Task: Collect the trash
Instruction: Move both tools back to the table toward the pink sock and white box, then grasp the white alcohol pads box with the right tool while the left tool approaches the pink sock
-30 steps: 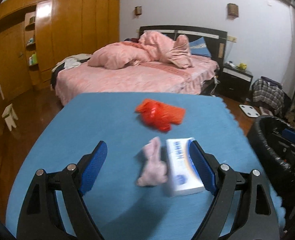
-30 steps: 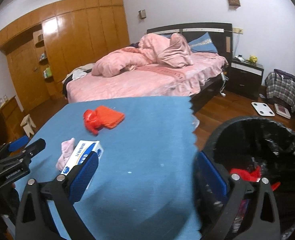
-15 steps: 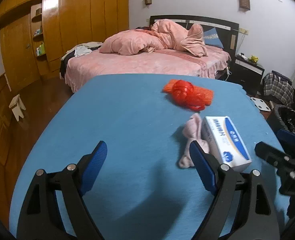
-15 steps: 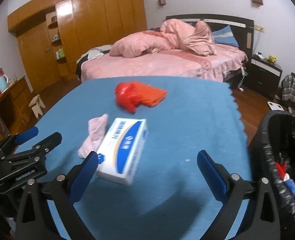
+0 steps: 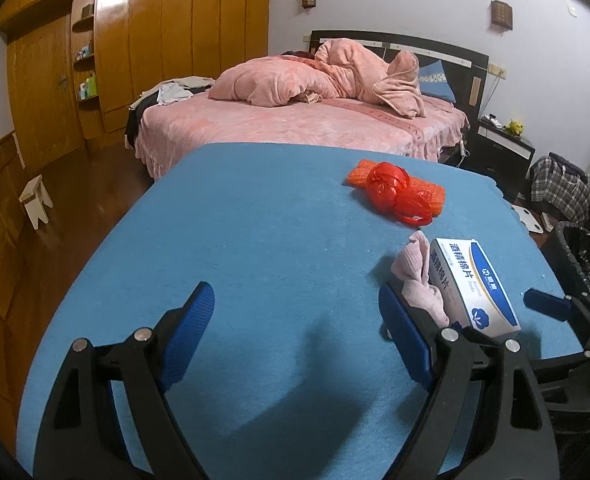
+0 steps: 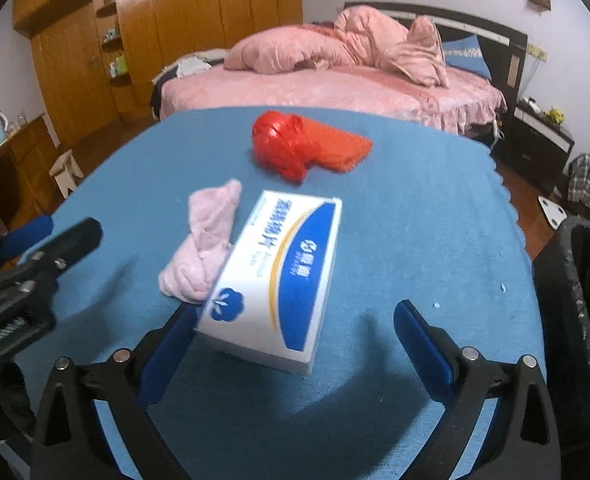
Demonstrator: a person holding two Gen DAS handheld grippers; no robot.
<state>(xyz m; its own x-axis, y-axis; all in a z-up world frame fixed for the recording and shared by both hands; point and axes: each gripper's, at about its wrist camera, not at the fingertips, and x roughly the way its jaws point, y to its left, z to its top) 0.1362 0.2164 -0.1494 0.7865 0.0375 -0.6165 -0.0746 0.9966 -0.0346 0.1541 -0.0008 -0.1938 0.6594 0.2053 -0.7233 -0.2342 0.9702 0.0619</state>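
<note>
A white and blue box [image 6: 279,280] lies on the blue table [image 6: 415,208], with a crumpled pink cloth [image 6: 207,248] touching its left side and a red plastic bag on orange netting [image 6: 295,148] behind. My right gripper [image 6: 295,320] is open, its jaws either side of the box's near end. My left gripper [image 5: 295,316] is open and empty over bare table; the pink cloth [image 5: 417,276] and box [image 5: 473,284] lie just right of its right finger, the red bag [image 5: 395,192] farther back.
A black bin with a black liner [image 6: 583,312] stands off the table's right edge; it also shows in the left wrist view [image 5: 587,256]. A pink bed [image 5: 303,120], wooden wardrobes [image 5: 135,48] and a small stool [image 5: 35,200] lie beyond.
My right gripper has swung from over the bin leftward onto the table and closed in on the box. My left gripper has shifted left, so the cloth and box now sit outside its right finger.
</note>
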